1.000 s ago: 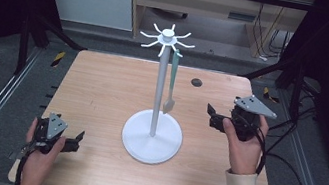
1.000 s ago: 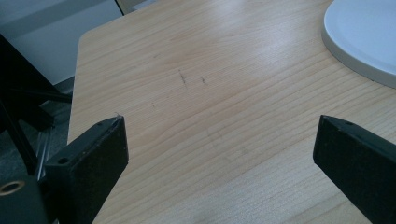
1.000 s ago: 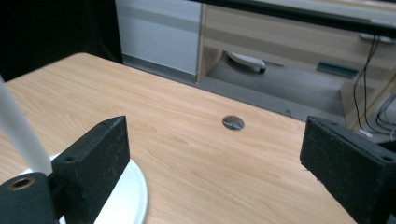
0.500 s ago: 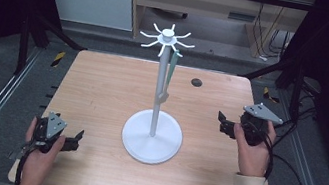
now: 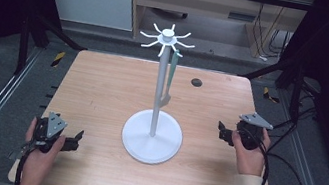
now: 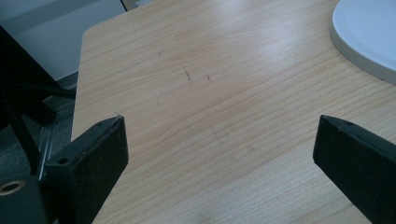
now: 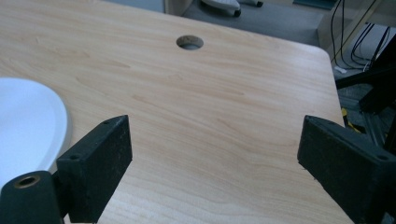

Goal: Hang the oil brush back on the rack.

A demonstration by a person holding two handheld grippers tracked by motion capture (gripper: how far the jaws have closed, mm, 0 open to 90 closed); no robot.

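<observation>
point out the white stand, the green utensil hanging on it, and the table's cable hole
white stand [image 5: 150, 143]: high view, on its round base.
green utensil [image 5: 171, 76]: high view, on the handle, midway down, right of the pole.
cable hole [image 7: 189, 42]: right gripper view, at the hole's centre, far side of the tabletop.

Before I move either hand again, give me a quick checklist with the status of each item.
1. Left tongs open and empty: ok; jaws wide apart over bare wood in the left gripper view.
2. Right tongs open and empty: ok; jaws wide apart in the right gripper view.
3. Stand upright on its base: ok.
4. Green tool hanging from a stand hook: ok; hangs beside the pole.
5. Tool fully seated on the hook: cannot tell, too small.
6. Both tongs apart from the stand base: ok.
</observation>
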